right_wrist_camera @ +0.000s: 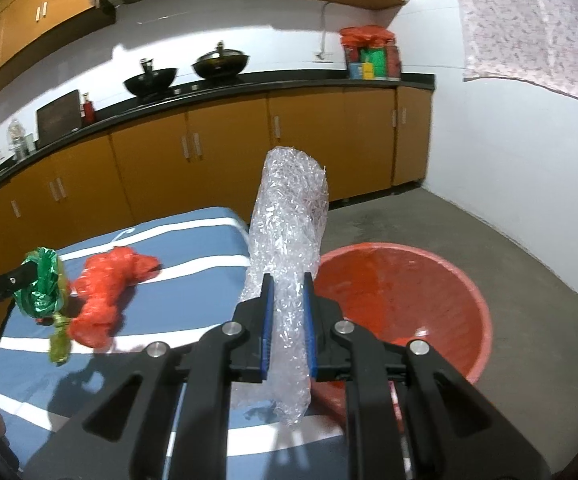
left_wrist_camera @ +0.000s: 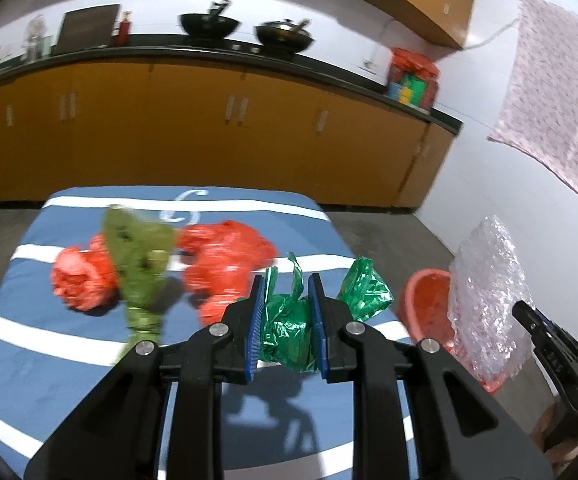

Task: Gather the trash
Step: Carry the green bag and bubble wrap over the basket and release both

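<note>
Between the left gripper (left_wrist_camera: 285,304) pads, pinched: a crumpled green foil bag (left_wrist_camera: 289,328), lifted above the blue striped mat (left_wrist_camera: 21,364). Right gripper (right_wrist_camera: 287,312) clamped on a roll of bubble wrap (right_wrist_camera: 289,240), close over the red basin (right_wrist_camera: 405,300) on the floor beside the mat. Best carried fully past the rim before release. Basin apparently empty. On the mat, uncollected: red plastic bags (left_wrist_camera: 225,264), olive-green wrapper (left_wrist_camera: 139,264).
</note>
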